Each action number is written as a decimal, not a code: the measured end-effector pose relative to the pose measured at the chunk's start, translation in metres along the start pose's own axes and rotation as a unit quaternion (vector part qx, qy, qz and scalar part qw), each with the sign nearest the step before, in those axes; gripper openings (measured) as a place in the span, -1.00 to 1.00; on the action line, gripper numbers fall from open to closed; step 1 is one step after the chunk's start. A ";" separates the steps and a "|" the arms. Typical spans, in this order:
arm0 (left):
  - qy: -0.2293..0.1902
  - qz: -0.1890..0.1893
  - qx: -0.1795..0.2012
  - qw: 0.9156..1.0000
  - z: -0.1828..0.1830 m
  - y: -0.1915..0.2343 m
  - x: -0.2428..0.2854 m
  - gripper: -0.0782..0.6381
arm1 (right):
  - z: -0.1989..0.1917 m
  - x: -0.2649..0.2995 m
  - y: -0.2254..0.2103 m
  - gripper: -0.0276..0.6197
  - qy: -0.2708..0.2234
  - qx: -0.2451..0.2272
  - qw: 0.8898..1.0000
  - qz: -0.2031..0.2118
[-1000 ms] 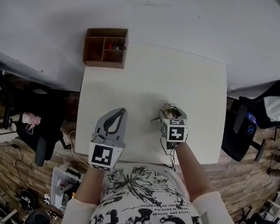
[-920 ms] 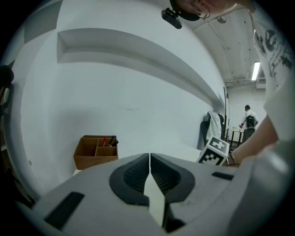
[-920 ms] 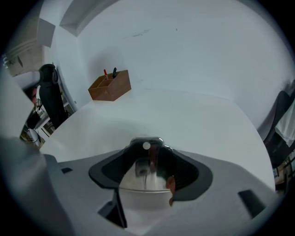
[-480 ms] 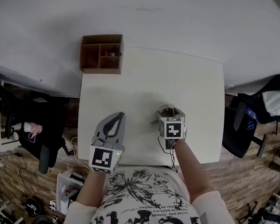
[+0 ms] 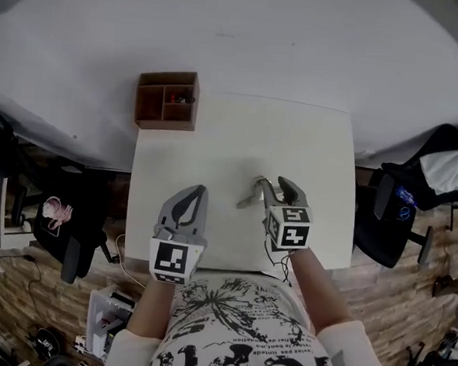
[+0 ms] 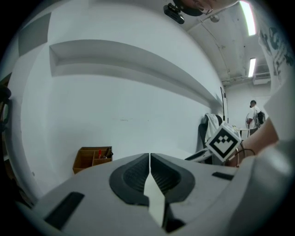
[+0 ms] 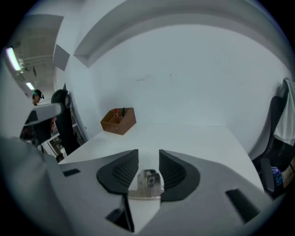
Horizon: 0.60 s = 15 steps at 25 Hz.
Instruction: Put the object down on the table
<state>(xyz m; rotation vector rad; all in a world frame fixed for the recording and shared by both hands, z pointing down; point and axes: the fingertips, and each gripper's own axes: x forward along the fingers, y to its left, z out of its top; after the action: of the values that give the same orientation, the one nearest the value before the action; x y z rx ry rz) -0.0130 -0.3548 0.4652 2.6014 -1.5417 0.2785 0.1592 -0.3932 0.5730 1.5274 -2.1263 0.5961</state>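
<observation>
A small shiny metal object (image 7: 148, 183) sits deep between the jaws of my right gripper (image 7: 148, 154). The jaws are closing, but a gap still shows beside the object's upper part. In the head view the metal object (image 5: 249, 196) sticks out to the left of the right gripper (image 5: 282, 186), low over the white table (image 5: 216, 146). My left gripper (image 5: 196, 191) hovers over the table's near left part. The left gripper (image 6: 150, 156) is shut, with nothing between its pads.
A brown wooden organiser (image 5: 167, 100) holding pens stands at the table's far left corner, also seen as the organiser (image 7: 118, 120) ahead of the right gripper. Black office chairs (image 5: 388, 218) stand right of the table, and another chair (image 5: 71, 233) is to the left.
The right gripper has shifted slightly right and nearer to me, its jaws now visibly spread, and the metal object shows to their left. The left gripper has stayed put.
</observation>
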 end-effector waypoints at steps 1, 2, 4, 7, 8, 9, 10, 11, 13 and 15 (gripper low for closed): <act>-0.006 0.002 0.002 1.000 0.006 -0.004 -0.002 -0.75 | 0.010 -0.009 -0.002 -0.55 -0.018 -0.004 1.000 0.001; -0.011 0.004 0.005 1.000 0.012 -0.007 -0.004 -0.75 | 0.020 -0.019 -0.005 -0.63 -0.035 -0.009 0.999 0.002; -0.017 0.010 0.013 1.000 0.023 -0.013 -0.008 -0.75 | 0.036 -0.038 -0.008 -0.80 -0.064 -0.017 0.998 0.007; -0.033 0.018 0.022 0.999 0.045 -0.019 -0.015 -0.75 | 0.063 -0.064 -0.010 -0.93 -0.107 -0.019 0.994 0.019; -0.039 0.021 0.025 0.999 0.053 -0.020 -0.016 -0.75 | 0.071 -0.071 -0.010 -0.93 -0.121 -0.019 0.992 0.023; -0.044 0.023 0.028 0.998 0.060 -0.021 -0.017 -0.75 | 0.080 -0.079 -0.009 -0.93 -0.135 -0.021 0.990 0.025; -0.050 0.025 0.031 0.998 0.067 -0.022 -0.018 -0.75 | 0.088 -0.086 -0.009 -0.93 -0.149 -0.023 0.988 0.027; -0.055 0.026 0.034 0.998 0.073 -0.024 -0.019 -0.75 | 0.096 -0.093 -0.009 -0.93 -0.164 -0.026 0.986 0.029; -0.063 0.028 0.041 0.997 0.083 -0.027 -0.020 -0.75 | 0.110 -0.108 -0.008 -0.93 -0.195 -0.034 0.980 0.033; -0.071 0.031 0.046 0.996 0.092 -0.028 -0.021 -0.75 | 0.123 -0.123 -0.005 -0.93 -0.225 -0.045 0.973 0.037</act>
<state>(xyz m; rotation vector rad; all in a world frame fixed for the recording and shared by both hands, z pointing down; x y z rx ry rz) 0.0110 -0.3399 0.3707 2.6993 -1.6963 0.1777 0.1858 -0.3736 0.4018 1.6583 -2.5102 0.1796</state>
